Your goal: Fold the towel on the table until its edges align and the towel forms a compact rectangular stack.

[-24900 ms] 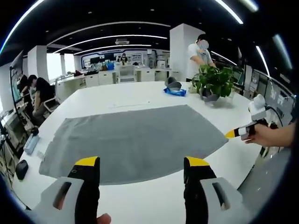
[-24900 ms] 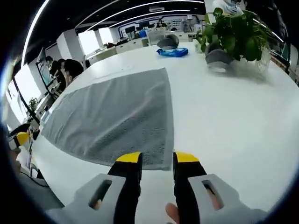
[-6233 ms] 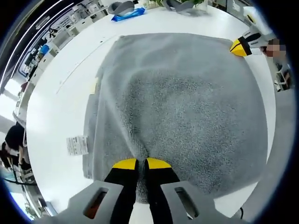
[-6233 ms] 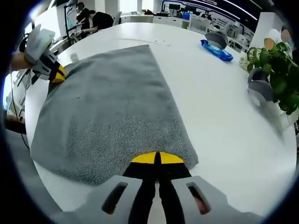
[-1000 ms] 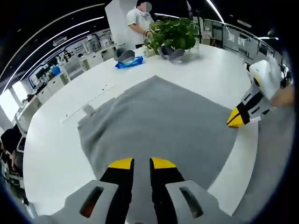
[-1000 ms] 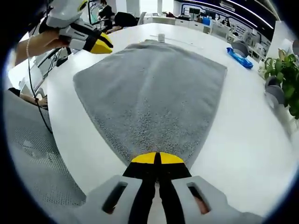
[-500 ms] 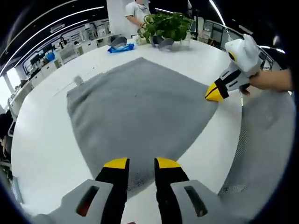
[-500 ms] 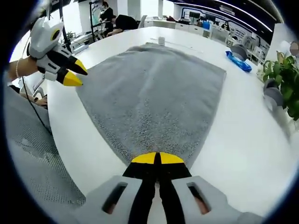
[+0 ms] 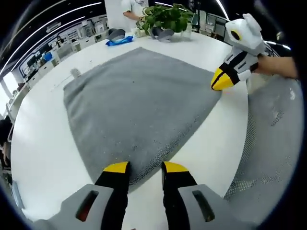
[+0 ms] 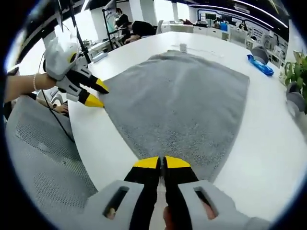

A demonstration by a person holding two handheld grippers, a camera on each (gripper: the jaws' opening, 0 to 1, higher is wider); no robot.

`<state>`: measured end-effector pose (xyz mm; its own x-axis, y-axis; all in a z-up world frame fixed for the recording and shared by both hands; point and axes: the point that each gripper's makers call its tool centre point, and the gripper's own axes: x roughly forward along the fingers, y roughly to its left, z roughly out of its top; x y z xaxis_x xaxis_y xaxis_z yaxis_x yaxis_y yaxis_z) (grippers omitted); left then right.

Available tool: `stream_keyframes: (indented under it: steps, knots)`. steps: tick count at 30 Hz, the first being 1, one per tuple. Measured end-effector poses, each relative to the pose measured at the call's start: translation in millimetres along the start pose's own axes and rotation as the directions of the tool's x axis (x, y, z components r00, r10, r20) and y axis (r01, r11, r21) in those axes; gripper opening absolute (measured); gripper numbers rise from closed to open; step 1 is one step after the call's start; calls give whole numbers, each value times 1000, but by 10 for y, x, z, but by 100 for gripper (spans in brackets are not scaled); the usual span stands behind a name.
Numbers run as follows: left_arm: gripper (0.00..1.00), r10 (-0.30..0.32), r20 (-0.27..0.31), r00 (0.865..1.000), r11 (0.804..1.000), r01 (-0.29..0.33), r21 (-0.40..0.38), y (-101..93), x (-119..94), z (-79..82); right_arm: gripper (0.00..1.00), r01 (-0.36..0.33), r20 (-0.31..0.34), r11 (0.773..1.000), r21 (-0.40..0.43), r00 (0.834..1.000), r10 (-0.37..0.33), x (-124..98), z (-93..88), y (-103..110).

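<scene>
Yellow-tipped left gripper (image 9: 142,168) has its jaws parted, straddling the near corner of the grey towel (image 9: 134,100), not pinching it. Right gripper (image 10: 161,163) has jaws nearly closed at another towel corner; a hold on the cloth cannot be told. Folded towel lies flat on white table (image 9: 43,148). Potted plant (image 9: 165,17) and blue packet (image 9: 119,41) sit at the far side.

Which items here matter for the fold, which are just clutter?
Job:
towel
left claw
right claw
table

Clutter:
potted plant
blue packet
grey mesh chair
</scene>
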<state>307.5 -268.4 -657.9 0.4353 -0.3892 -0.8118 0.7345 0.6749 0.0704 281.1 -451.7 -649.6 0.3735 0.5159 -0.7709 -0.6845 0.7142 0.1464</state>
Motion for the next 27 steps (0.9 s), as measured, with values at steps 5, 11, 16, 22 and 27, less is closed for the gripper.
stream_keyframes:
  steps: [5, 11, 16, 22, 27]
  knots:
    - [27, 3, -3, 1000, 1000, -3, 5, -8, -1, 3, 14, -4, -45, 997, -83, 999, 0, 46, -85, 43]
    - [26, -16, -47, 999, 999, 18, 36, -1, -4, -6, 11, 5, -73, 986, -166, 997, -18, 29, -124, -5]
    - [24, -34, -99, 995, 998, 40, 56, 13, -7, -11, 13, -10, -114, 954, -300, 993, -26, 28, -159, 12]
    - [20, -47, -108, 993, 994, 56, 89, 44, -24, -36, 15, -25, -111, 942, -333, 994, -13, -43, -245, 0]
    - [16, -43, -96, 994, 991, 55, 121, 61, -51, -72, 13, -41, -122, 917, -397, 993, -8, -122, -330, -62]
